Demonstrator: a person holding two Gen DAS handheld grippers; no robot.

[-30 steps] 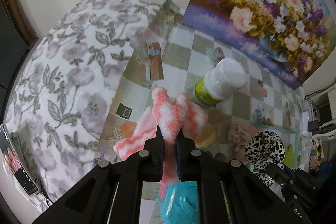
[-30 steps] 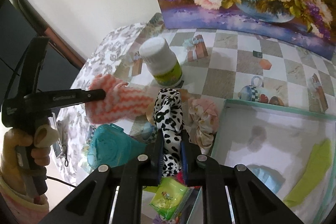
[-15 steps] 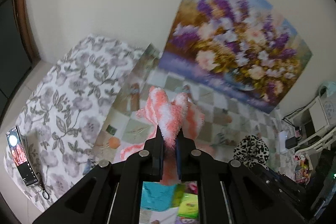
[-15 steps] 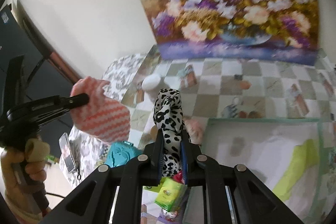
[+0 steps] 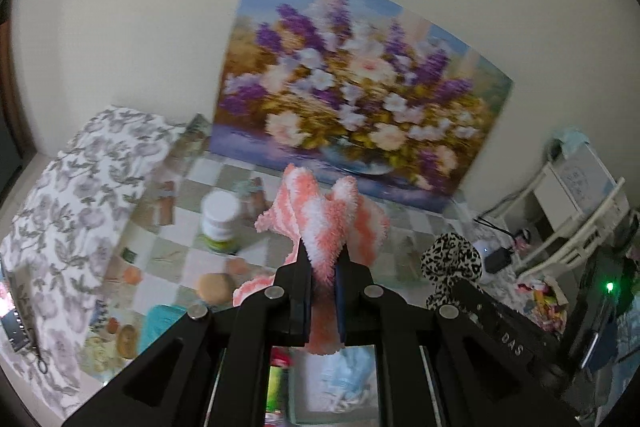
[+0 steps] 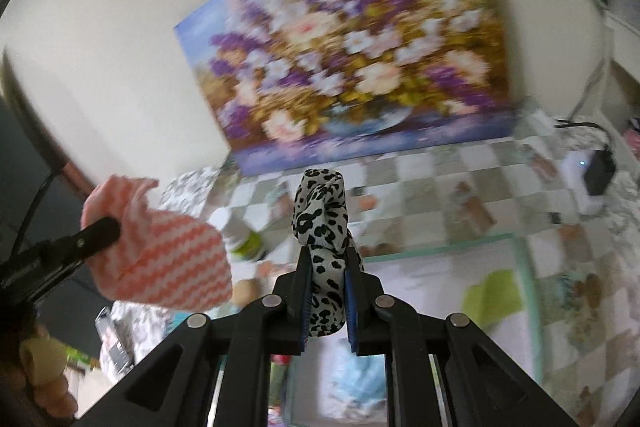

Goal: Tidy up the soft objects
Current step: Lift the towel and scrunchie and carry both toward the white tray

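Observation:
My left gripper [image 5: 323, 261] is shut on a fuzzy orange-and-white striped cloth [image 5: 320, 219], held up in the air above the checked table [image 5: 180, 247]. In the right wrist view that cloth [image 6: 168, 259] hangs at the left from the left gripper's finger. My right gripper [image 6: 328, 259] is shut on a leopard-print scrunchie [image 6: 322, 211], also lifted clear of the table. The scrunchie [image 5: 452, 259] shows at the right in the left wrist view. A white tray [image 6: 524, 267] with a lime-green cloth [image 6: 488, 291] lies below at the right.
A white-capped bottle [image 5: 219, 223] stands on the table, with a round tan object [image 5: 216, 287] and a teal item [image 5: 158, 323] nearer. A large flower painting [image 5: 340, 99] leans on the wall. A floral-covered surface [image 5: 80, 187] lies left, with a phone [image 5: 16, 323] on it. Cables and a charger [image 6: 598, 167] sit right.
Both grippers have risen and pulled back from the table with their cloth and scrunchie still gripped; the bottle and tray now look smaller and lower, and more wall and painting show.

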